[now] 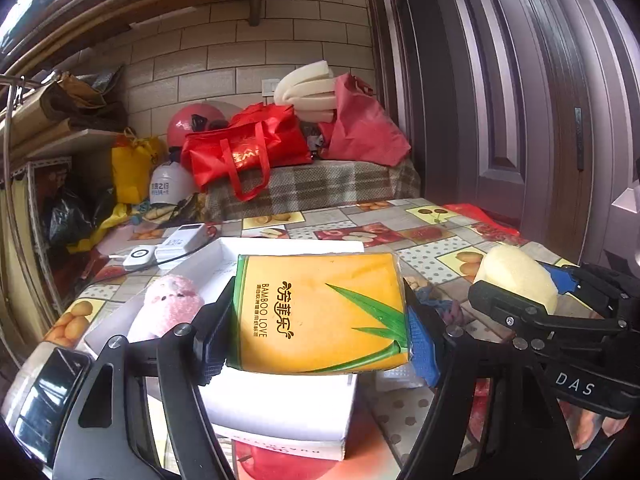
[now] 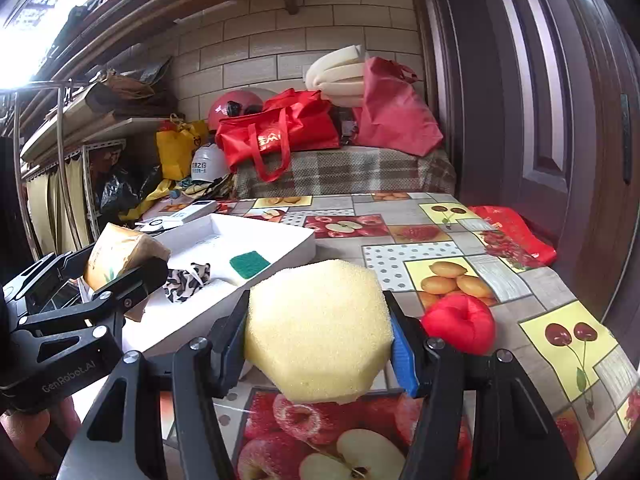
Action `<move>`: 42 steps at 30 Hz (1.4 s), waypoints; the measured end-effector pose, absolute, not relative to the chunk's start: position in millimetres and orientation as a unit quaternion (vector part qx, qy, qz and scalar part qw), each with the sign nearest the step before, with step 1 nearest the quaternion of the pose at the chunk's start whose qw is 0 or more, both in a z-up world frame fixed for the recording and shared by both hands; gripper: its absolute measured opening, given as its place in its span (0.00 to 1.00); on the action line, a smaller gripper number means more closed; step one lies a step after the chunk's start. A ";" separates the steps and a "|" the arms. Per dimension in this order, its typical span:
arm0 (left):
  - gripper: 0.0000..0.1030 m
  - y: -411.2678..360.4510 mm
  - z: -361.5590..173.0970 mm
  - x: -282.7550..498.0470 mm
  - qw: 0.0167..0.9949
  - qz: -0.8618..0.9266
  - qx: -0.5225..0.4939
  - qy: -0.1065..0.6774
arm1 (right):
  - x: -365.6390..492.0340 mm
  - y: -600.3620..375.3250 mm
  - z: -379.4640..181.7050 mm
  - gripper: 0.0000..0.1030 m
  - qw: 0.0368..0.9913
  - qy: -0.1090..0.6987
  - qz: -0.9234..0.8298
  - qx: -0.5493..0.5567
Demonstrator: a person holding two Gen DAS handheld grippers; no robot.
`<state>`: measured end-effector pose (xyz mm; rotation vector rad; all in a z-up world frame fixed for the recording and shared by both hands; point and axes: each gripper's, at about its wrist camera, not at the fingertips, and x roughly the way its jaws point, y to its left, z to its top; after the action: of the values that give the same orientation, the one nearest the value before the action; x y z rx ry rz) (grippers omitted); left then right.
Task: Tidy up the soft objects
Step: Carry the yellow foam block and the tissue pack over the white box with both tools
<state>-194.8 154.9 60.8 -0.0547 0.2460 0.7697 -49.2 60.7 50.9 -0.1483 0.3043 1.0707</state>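
Across the fruit-patterned surface (image 2: 460, 240), a white tray (image 2: 256, 236) is lying at the left, holding a green scouring pad (image 2: 250, 264) and a black-and-white patterned cloth (image 2: 186, 280). Above its near edge, the left hand-held gripper (image 1: 320, 320) is clamping a yellow tissue pack (image 1: 320, 312) between its pads, with a pink plush toy (image 1: 168, 304) just beside it. The right hand-held gripper (image 2: 320, 336) is squeezing a yellow sponge (image 2: 316, 328) above the surface, near a red fabric apple (image 2: 460, 322).
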 end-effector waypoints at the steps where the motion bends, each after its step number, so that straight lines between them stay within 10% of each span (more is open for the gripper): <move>1: 0.71 159.4 60.2 -200.8 0.912 0.393 -0.032 0.118 | -57.2 70.2 51.4 0.59 0.840 0.137 0.519 -0.079; 42: 0.72 280.2 51.3 -224.6 0.863 0.476 -0.108 0.134 | -75.7 186.9 52.2 0.60 0.821 0.139 0.544 -0.101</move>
<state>-224.6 280.2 51.3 -0.2270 0.2811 0.9978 -75.7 186.9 52.2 -0.2153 0.2959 1.1581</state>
